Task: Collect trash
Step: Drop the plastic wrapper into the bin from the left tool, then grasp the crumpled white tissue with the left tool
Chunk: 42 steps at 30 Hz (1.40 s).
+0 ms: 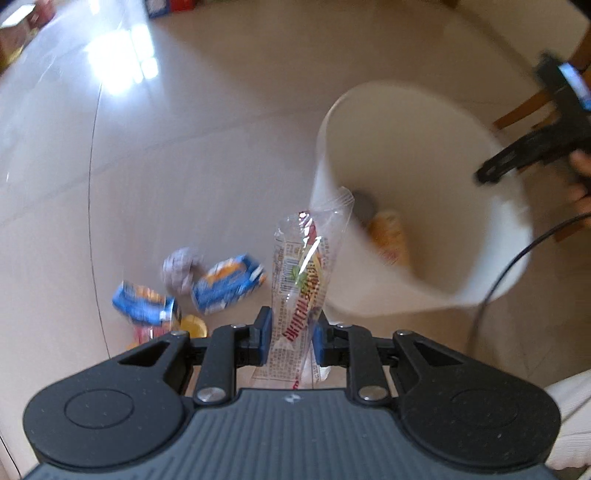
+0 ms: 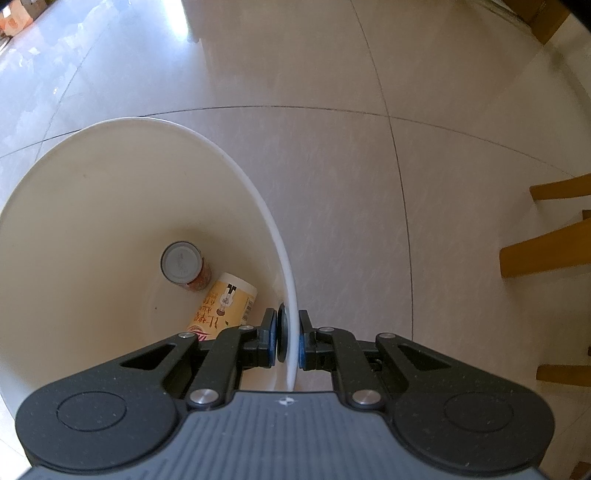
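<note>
My left gripper (image 1: pixel 291 338) is shut on a clear plastic snack wrapper (image 1: pixel 304 273) with red and yellow print, held upright just left of the white bin (image 1: pixel 491 221). The bin holds a grey-topped can (image 2: pixel 181 262) and a yellow paper cup (image 2: pixel 225 306). My right gripper (image 2: pixel 288 341) is shut on the bin's rim (image 2: pixel 290 295), one finger inside and one outside. In the left wrist view the right gripper (image 1: pixel 491 171) shows at the bin's far edge, held by a hand. Two blue cartons (image 1: pixel 227 282), a crumpled paper ball (image 1: pixel 181 267) and a yellow lid (image 1: pixel 194 325) lie on the floor.
Pale tiled floor (image 2: pixel 369 166) spreads around the bin. Wooden chair legs (image 2: pixel 543 254) stand at the right. Boxes (image 1: pixel 22 33) sit at the far left edge of the room. A black cable (image 1: pixel 498 280) hangs beside the bin.
</note>
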Each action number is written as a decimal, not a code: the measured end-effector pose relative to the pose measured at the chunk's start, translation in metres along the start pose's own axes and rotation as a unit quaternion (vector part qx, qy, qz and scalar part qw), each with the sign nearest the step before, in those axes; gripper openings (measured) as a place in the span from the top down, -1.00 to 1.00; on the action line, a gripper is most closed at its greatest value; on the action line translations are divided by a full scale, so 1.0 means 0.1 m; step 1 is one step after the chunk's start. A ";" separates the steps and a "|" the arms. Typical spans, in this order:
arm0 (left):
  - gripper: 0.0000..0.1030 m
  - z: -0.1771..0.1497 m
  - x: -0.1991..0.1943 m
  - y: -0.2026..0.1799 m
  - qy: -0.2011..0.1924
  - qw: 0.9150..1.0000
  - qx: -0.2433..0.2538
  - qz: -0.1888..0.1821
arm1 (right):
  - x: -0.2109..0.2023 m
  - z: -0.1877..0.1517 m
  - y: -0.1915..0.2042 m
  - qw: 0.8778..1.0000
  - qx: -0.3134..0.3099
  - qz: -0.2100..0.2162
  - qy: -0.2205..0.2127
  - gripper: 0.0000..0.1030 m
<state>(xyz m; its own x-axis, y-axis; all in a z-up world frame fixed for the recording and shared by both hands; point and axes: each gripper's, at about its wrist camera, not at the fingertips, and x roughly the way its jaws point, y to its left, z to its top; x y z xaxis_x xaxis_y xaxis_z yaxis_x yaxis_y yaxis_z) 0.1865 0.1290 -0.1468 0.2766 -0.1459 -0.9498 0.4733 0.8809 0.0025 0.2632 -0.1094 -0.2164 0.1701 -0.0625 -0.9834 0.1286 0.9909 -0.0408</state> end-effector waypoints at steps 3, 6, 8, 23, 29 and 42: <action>0.60 0.23 -0.14 -0.18 -0.020 1.000 0.014 -0.011 | 0.01 0.01 0.00 1.000 0.008 0.003 0.008 0.76; 0.60 0.43 -0.17 -0.38 -0.036 0.999 0.021 -0.024 | 0.00 0.01 0.00 1.000 0.011 0.004 0.008 0.76; 0.60 0.54 -0.13 -0.49 -0.038 0.999 0.019 -0.032 | 0.00 0.01 0.00 1.000 0.014 0.006 0.008 0.77; -0.60 0.69 0.23 -0.71 -0.051 0.998 -0.017 -0.030 | -0.03 -0.01 -0.04 1.000 0.010 0.009 0.004 0.77; -0.73 0.54 0.14 -0.58 -0.072 0.997 -0.023 -0.009 | -0.04 0.00 -0.04 1.000 0.013 0.008 0.004 0.77; -0.83 -0.31 0.42 -0.17 -0.144 0.987 -0.075 0.000 | -0.05 0.00 -0.04 1.000 0.011 0.008 0.002 0.77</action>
<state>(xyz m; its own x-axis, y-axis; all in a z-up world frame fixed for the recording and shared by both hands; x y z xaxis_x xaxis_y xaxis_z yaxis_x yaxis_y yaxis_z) 0.1641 0.1221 -0.1969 0.5134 -0.2482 -0.8214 0.3500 0.9346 -0.0637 0.2621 -0.1130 -0.2108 0.1678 -0.0466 -0.9847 0.1465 0.9890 -0.0218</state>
